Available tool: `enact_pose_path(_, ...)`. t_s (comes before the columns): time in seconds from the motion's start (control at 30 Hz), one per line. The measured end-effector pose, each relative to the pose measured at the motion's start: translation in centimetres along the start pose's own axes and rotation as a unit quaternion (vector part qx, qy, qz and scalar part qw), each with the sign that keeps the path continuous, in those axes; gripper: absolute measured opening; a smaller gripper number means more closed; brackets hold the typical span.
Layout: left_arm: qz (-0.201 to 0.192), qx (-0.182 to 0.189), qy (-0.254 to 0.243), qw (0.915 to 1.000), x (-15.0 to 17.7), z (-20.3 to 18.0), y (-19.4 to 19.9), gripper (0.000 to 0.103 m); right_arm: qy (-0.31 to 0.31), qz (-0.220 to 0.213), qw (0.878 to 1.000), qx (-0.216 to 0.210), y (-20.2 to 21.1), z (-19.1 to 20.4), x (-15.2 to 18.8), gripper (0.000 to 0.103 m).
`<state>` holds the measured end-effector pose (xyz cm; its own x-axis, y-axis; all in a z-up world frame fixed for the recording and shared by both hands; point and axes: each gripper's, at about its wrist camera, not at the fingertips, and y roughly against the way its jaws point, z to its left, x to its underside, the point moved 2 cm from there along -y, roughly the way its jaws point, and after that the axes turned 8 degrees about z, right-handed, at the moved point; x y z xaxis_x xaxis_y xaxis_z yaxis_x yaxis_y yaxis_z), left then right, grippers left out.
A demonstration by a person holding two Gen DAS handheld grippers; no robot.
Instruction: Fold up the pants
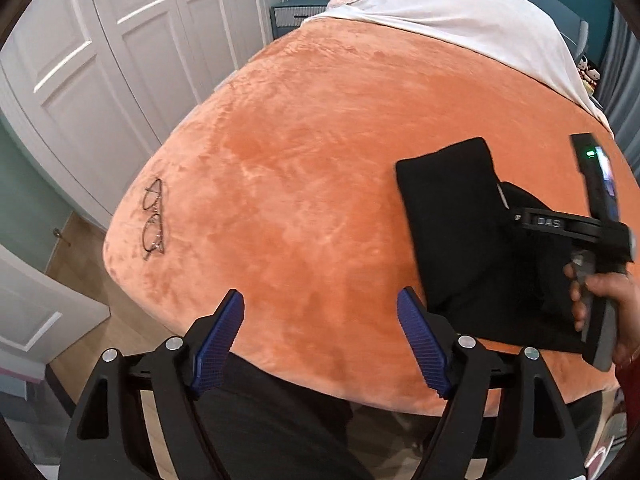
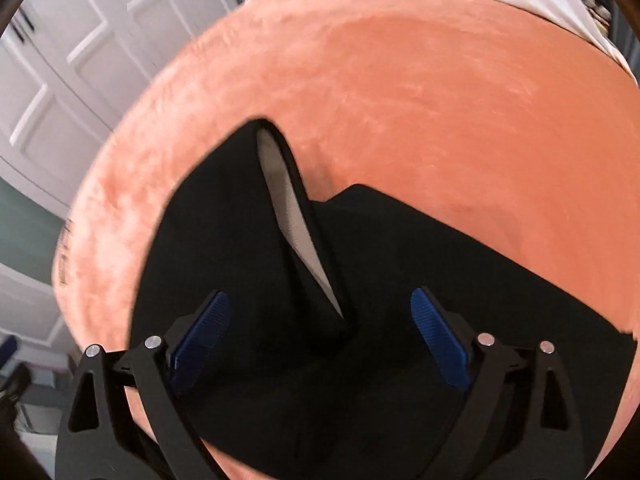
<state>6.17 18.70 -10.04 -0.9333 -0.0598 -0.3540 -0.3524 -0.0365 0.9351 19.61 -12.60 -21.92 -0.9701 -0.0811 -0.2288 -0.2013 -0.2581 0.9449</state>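
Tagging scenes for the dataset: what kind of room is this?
Most likely a bedroom: a bed under an orange plush blanket, white panelled wardrobe doors, and a blue nightstand by the head end.

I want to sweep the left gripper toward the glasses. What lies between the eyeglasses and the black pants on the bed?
Only bare orange blanket lies between the eyeglasses and the black pants; the left wrist view shows it.

Orange plush blanket (image 1: pixel 304 152) on bed; eyeglasses (image 1: pixel 154 220) near its left edge — white wardrobe doors (image 1: pixel 120 40) beyond.
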Motion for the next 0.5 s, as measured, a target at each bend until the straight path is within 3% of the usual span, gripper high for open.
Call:
enact_pose_path(0.07,0.0,0.0,0.005,1.0,0.3,0.9,0.1,0.076,-0.01,0.006,1.0,-0.004,-0.9,0.3,0.2,0.092)
enact_pose_path(0.13,0.006,0.003,0.014,0.9999,0.3,1.9,-0.4,0.076,-0.003,0.012,0.999,-0.042,-1.5,1.0,0.8,0.047)
enact_pose_path(0.17,0.008,0.004,0.017,0.9998,0.3,2.2,-0.6,0.076,-0.009,0.02,0.999,-0.037,-1.7,1.3,1.0,0.03)
enact_pose_path(0.23,0.015,0.006,0.024,0.9996,0.3,2.6,-0.8,0.076,-0.009,0.017,0.999,-0.048,-0.9,2.2,1.4,0.009)
enact_pose_path(0.33,0.014,0.015,0.031,0.9993,0.1,2.5,-0.4,0.076,-0.009,-0.007,0.996,-0.09,2.4,3.9,1.7,0.007)
enact_pose_path(0.4,0.006,0.02,0.03,0.9993,0.0,2.1,0.3,0.076,-0.008,-0.044,0.992,-0.118,6.5,4.3,2.1,0.007)
enact_pose_path(0.5,-0.007,0.016,0.022,0.9996,0.1,1.2,1.4,0.077,-0.032,-0.098,0.984,-0.145,13.3,1.8,4.0,0.007)
